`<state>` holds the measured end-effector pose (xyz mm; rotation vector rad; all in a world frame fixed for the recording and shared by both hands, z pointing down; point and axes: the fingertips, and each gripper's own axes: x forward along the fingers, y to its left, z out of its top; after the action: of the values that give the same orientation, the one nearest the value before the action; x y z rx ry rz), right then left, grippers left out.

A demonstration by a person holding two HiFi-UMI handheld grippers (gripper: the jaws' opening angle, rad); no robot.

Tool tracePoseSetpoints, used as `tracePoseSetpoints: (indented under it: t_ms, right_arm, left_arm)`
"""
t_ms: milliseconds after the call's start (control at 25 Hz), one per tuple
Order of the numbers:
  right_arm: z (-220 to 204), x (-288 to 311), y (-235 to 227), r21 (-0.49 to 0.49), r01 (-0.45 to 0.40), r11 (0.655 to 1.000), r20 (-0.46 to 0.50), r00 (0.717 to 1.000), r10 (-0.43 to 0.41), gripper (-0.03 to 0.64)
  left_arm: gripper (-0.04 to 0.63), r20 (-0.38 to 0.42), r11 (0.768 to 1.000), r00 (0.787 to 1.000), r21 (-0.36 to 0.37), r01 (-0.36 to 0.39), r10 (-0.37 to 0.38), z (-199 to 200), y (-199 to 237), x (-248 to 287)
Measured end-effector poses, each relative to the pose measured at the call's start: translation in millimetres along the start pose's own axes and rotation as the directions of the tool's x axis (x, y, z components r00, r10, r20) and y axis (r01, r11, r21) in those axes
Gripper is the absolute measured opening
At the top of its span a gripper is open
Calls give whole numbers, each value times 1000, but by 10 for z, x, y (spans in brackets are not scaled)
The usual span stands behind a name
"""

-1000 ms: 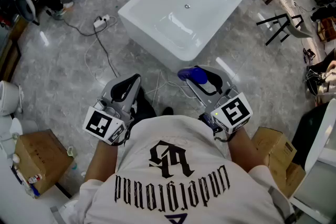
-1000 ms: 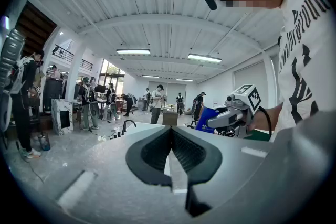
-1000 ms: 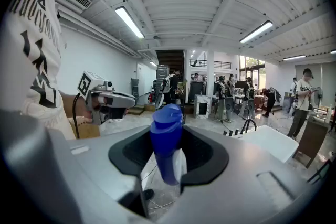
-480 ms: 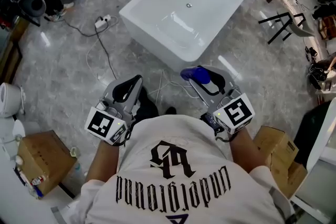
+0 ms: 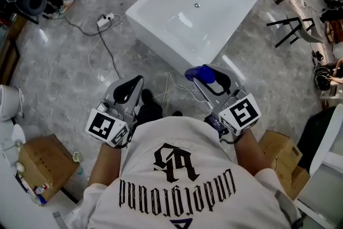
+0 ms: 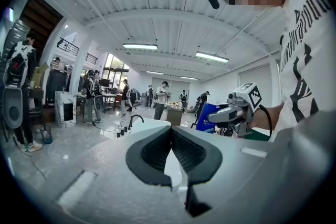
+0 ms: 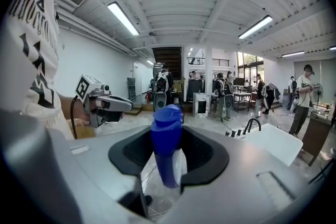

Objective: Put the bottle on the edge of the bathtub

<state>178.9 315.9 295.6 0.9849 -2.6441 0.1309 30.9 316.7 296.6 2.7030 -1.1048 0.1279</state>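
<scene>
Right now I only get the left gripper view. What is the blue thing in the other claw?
Observer: A blue bottle with a flip cap, upright, clamped in the right claw.
Operator: Is the tub near it?
Observer: From the head view, the bottle shows just short of the near corner of the white bathtub, not on its rim.
Operator: Anything inside the tub?
Observer: Only a drain shows in its bottom.
</scene>
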Motion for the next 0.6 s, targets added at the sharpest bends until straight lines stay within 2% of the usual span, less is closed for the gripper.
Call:
tracePoseSetpoints:
  t_ms: [360, 600]
  right_arm:
    - [427, 1204, -138, -6, 19, 1000, -21, 1000, -19, 155]
    - [700, 1753, -160, 4, 38, 999, -17, 999, -38, 155]
  left_arm:
    - [6, 19, 1000, 1000, 0, -12, 12, 261, 1315, -112]
    - [5, 9, 1000, 1000, 17, 0, 0, 436, 1942, -208]
